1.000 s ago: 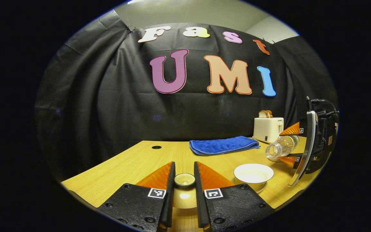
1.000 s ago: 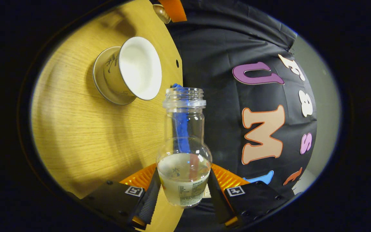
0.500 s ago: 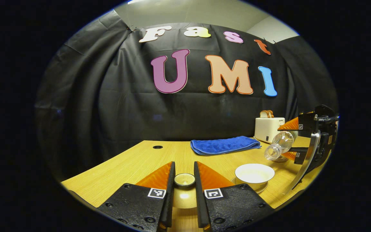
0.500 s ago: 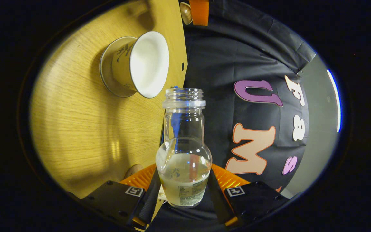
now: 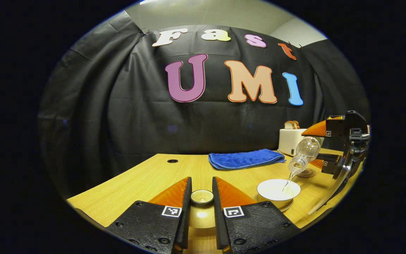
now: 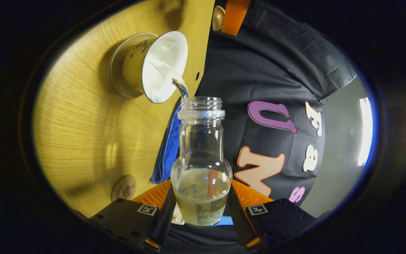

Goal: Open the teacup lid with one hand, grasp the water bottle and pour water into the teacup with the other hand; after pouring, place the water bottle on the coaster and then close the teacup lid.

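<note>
My left gripper (image 5: 201, 188) is shut on the knob of the teacup lid (image 5: 202, 197), holding it above the table left of the cup. The white teacup (image 5: 278, 189) stands uncovered on its saucer. In the left gripper view, my right gripper (image 5: 312, 146) is shut on the clear water bottle (image 5: 301, 158), tipped mouth-down over the cup. A thin stream of water (image 5: 287, 181) runs into it. In the right gripper view the bottle (image 6: 201, 165) sits between my right gripper (image 6: 201, 208), and water (image 6: 169, 74) flows into the teacup (image 6: 153, 65). The round coaster (image 6: 123, 187) lies beside it.
A folded blue towel (image 5: 245, 158) lies at the back of the wooden table (image 5: 136, 183). A white toaster (image 5: 290, 140) with bread stands at the back right. The coaster (image 5: 307, 173) lies just behind the cup. A small cable hole (image 5: 172, 161) is at the table's far left.
The right gripper has tipped the bottle further and lifted its base; its mouth now hangs over the cup and water has started to flow. The left gripper has held still with the lid.
</note>
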